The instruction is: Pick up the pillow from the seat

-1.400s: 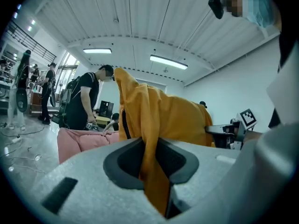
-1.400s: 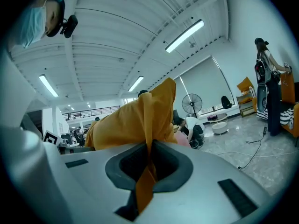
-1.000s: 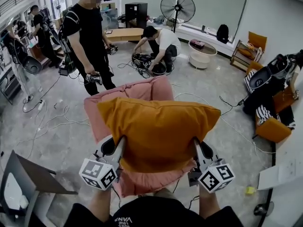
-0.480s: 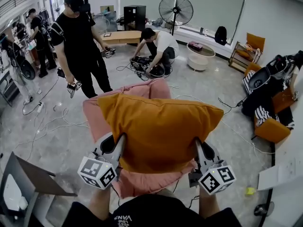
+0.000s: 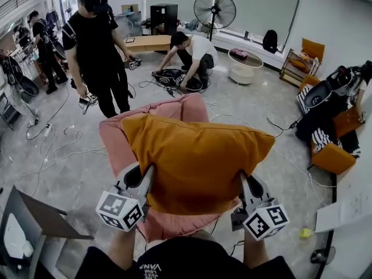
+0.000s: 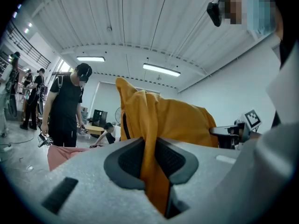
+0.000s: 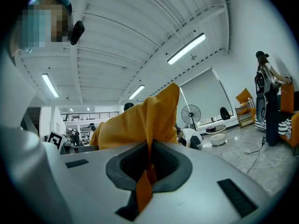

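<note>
Orange pillow (image 5: pixel 197 161) sits between both grippers, over the pink chair (image 5: pixel 116 147). Left gripper (image 5: pixel 144 183) grips the pillow's near-left edge, its jaws nearly closed with a thick fold of fabric pinched between them. Right gripper (image 5: pixel 243 185) is clamped tight on the near-right edge, holding a thin fold. The pillow covers most of the seat; the chair back shows on the far side. Can't tell whether the pillow's underside touches the seat.

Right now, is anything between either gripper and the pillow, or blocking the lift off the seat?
Nothing visible. The left gripper and right gripper are each shut directly on the orange pillow fabric, near its two near corners. The pillow is over the pink chair, and nothing lies on it or above it.
</note>
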Available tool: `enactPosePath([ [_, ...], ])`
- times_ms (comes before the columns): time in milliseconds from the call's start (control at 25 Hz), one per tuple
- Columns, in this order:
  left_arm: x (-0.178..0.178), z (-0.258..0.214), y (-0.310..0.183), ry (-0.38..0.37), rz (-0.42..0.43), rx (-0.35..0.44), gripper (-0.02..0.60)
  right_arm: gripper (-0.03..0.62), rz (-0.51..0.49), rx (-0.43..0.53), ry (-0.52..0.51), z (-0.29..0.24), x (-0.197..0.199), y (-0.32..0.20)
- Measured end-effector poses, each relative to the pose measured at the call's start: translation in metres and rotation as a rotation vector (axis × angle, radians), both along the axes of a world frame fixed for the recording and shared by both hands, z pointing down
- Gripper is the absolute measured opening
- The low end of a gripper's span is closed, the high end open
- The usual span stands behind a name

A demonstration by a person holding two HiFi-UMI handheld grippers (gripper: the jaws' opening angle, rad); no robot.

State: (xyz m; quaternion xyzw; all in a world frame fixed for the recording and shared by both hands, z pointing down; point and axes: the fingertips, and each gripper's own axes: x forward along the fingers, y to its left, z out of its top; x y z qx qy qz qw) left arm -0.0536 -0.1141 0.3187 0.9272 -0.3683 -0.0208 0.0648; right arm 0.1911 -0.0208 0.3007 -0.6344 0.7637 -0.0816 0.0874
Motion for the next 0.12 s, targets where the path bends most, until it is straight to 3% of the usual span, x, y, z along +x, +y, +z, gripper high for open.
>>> enactPosePath([
  [120,0.0032,0.0041,-0.0021,-0.005,-0.002,-0.007,0.077,0.015,-0.003,-0.009,-0.003,0.005,0.0034,-0.0027],
])
